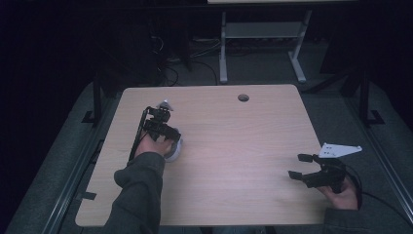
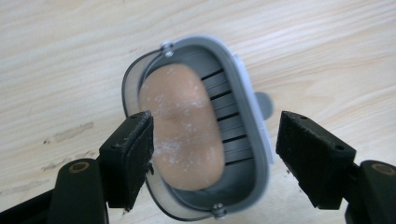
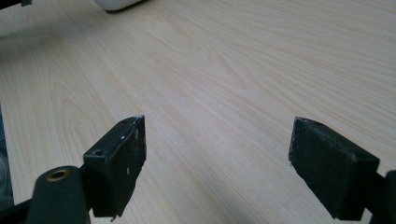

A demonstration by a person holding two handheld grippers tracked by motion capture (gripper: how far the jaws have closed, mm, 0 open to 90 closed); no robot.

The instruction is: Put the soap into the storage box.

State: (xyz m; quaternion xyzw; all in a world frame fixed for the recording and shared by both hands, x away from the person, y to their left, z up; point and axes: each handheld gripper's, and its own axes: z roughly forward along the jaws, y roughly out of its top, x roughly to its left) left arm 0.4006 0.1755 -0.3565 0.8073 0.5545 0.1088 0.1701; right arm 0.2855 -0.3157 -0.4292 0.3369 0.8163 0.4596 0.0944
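A grey oval dish (image 2: pixel 243 107) with a pale rim, a slotted floor and a thin wire bail lies on the wooden table (image 1: pixel 234 136). In it rests a tan bar (image 2: pixel 182 126) dusted with white specks. My left gripper (image 2: pixel 215 128) hangs straight above the dish, open, its two black jaws apart to either side of the bar and pressing on nothing. From above, the left gripper (image 1: pixel 165 134) stands at the table's left over the dish (image 1: pixel 175 151). My right gripper (image 1: pixel 299 165) is near the front right, open, with bare wood between its jaws (image 3: pixel 217 135).
A round cable hole (image 1: pixel 243 97) sits near the table's far edge. A white frame of another table (image 1: pixel 263 34) stands beyond it on the dark floor. Black rails run along both sides of the table. A pale object (image 3: pixel 116 3) shows far off in the right gripper view.
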